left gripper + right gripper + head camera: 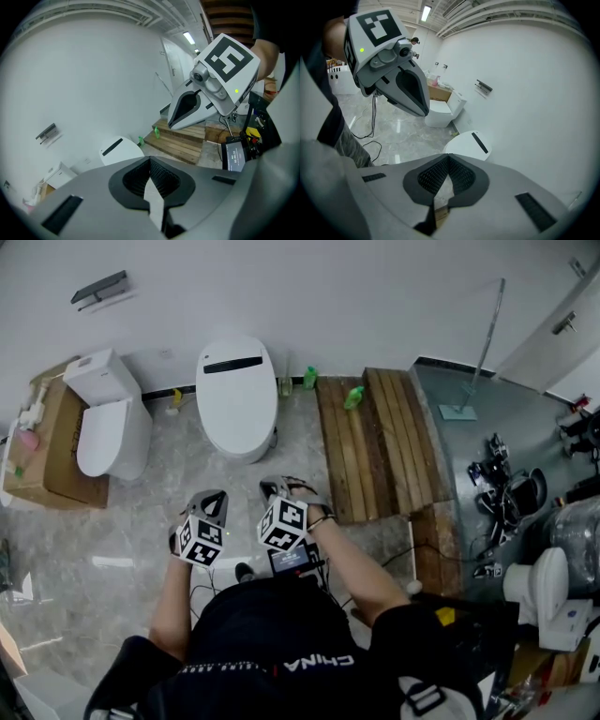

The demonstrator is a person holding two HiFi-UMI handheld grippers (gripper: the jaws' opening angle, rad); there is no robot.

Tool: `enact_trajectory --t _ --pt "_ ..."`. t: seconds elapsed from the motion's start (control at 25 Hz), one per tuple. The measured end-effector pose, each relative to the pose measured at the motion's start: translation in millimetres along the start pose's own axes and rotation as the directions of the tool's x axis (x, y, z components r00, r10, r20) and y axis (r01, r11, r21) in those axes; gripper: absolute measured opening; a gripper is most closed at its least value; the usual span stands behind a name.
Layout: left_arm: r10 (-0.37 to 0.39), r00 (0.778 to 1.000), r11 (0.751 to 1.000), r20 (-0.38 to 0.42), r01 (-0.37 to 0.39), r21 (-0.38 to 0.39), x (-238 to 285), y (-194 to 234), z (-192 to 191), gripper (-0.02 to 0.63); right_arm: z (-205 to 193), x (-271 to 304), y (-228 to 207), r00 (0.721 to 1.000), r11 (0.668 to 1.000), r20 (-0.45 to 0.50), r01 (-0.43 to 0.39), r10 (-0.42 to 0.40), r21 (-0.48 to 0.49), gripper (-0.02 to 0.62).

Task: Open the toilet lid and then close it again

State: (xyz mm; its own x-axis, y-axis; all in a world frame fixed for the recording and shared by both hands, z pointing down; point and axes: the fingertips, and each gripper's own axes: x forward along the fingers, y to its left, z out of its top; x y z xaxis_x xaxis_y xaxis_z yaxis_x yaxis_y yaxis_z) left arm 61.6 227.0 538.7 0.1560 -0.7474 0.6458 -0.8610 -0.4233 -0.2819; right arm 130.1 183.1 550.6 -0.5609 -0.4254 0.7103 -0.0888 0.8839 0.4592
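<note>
A white toilet [236, 395] with its lid down stands against the back wall, a black strip near the lid's far end. It shows too as the toilet [120, 149] in the left gripper view and the toilet [468, 145] in the right gripper view. My left gripper [210, 505] and right gripper [277, 489] hang side by side above the marble floor, well short of the toilet's front. Both are shut with nothing between the jaws. The left gripper [151, 161] and right gripper [449, 158] each point toward the lid.
A second white toilet [108, 418] stands at the left beside a cardboard box [52, 442]. Wooden pallets [375, 442] lie to the right of the toilet, with green bottles [353, 397] near them. Cables and gear [506, 488] crowd the right side.
</note>
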Motion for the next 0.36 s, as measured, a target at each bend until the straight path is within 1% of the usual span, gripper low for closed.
enact_trajectory --t 0.16,0.36 --pt "-0.001 1.000 1.000 0.001 0.001 0.005 1.9 -0.8 1.8 0.011 -0.8 -0.4 -1.3 1.000 1.000 0.004 -0.003 0.003 0.005 0.012" --pt "-0.002 1.000 1.000 0.018 0.002 0.002 4.5 1.6 7.4 0.011 -6.6 0.9 -6.6 1.000 1.000 -0.012 0.012 -0.013 -0.018 0.014"
